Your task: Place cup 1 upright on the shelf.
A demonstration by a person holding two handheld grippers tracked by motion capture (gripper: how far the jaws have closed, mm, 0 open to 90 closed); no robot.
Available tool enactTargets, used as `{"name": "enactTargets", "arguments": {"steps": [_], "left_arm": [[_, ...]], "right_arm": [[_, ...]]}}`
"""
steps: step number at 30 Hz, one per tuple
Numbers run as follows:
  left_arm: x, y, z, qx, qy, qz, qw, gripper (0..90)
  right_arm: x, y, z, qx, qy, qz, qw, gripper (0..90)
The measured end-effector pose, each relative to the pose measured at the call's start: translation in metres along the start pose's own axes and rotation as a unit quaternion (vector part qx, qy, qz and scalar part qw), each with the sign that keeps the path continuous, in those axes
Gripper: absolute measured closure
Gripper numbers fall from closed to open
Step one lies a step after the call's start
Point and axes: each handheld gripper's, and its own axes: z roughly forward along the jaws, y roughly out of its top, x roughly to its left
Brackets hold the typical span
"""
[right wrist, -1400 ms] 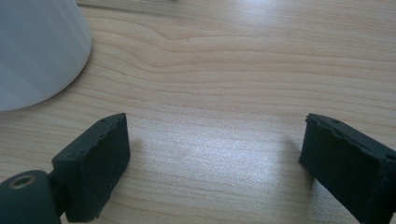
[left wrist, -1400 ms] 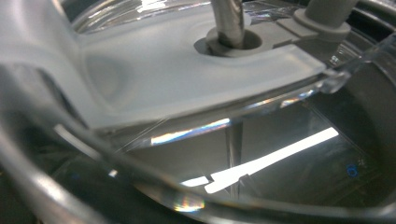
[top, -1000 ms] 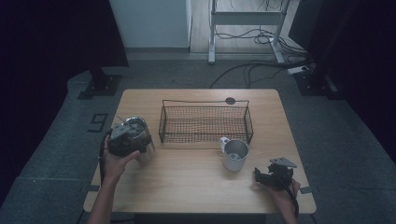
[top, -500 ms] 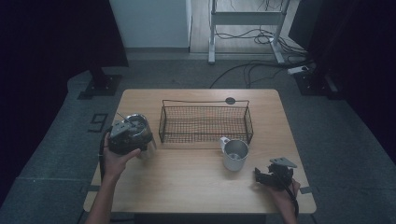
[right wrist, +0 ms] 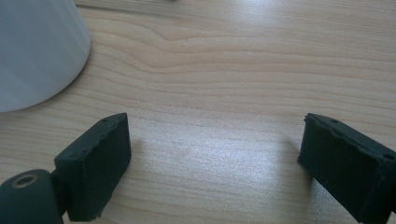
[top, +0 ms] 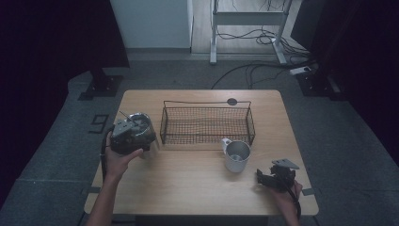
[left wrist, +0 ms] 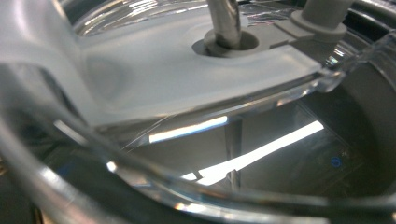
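Note:
A clear glass jug (top: 142,123) with a pale lid (left wrist: 187,74) and a metal rod (left wrist: 226,21) through it is off the table at the left. My left gripper (top: 134,132) is shut on it, and the left gripper view looks closely past its glass rim (left wrist: 140,175) into the shiny inside. A whitish mug (top: 236,154) stands right of centre; its side (right wrist: 32,51) fills the corner of the right gripper view. My right gripper (top: 270,178) lies near the front right edge, its jaws (right wrist: 212,154) open over bare wood.
A black wire basket (top: 207,123) stands in the middle of the wooden table (top: 188,188), between jug and mug. A small black disc (top: 232,101) lies behind it near the far edge. Dark floor, cables and stands surround the table.
The left hand has carried the jug slightly toward the far side and the basket. The right gripper and the mug have stayed where they were.

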Motion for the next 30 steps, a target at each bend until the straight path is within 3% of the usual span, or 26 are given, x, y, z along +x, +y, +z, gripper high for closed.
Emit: {"name": "enactTargets", "arguments": {"steps": [30], "left_arm": [[-0.017,0.029,-0.001,-0.014,-0.014,0.021,0.9996,4.0]], "right_arm": [[0.000,0.000,0.000,0.000,0.000,0.000,1.0000,8.7]]}}
